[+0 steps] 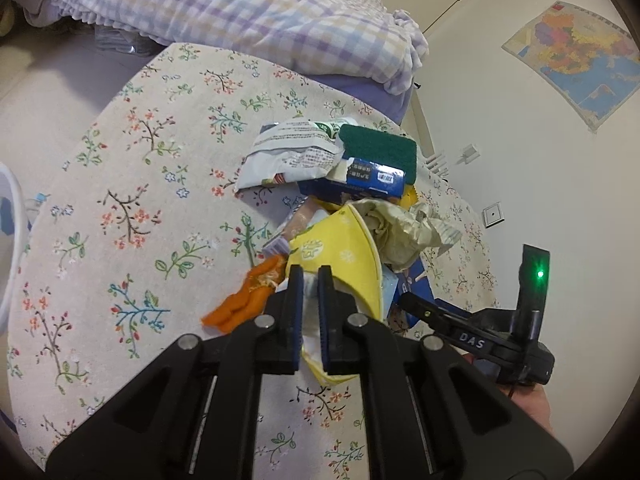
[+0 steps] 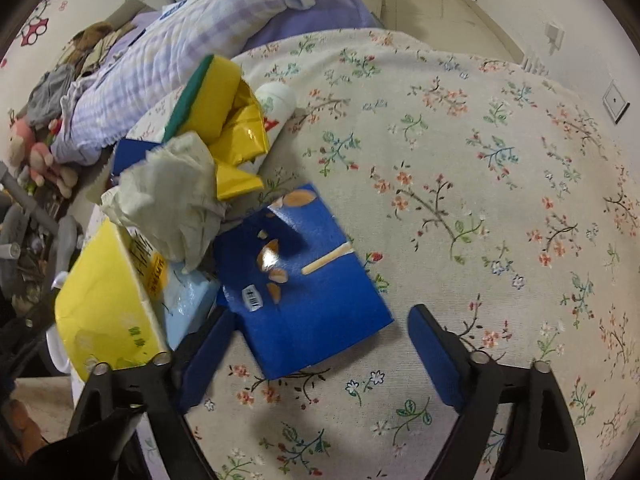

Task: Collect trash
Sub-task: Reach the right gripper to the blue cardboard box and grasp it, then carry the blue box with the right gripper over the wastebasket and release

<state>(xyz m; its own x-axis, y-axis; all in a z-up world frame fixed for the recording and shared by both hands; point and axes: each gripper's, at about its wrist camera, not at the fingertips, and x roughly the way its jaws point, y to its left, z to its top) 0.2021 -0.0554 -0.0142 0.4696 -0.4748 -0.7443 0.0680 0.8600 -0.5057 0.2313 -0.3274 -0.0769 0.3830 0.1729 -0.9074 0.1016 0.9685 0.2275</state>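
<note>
Trash heaped on a flower-patterned tabletop [image 1: 132,184], worked by two hand-held grippers.

Left hand-held gripper [image 1: 309,280] clamped on a yellow tissue pack [image 1: 344,256] at the near edge of the trash pile [image 1: 352,184], beside orange peel [image 1: 244,300]. Right hand-held gripper [image 2: 320,320] with jaws apart, straddling the near end of a blue packet [image 2: 304,280] lying flat, pads not pressing it. Behind, crumpled paper [image 2: 176,196], a green-backed yellow sponge [image 2: 208,92] and a white bottle [image 2: 276,100], all piled touching.
</note>
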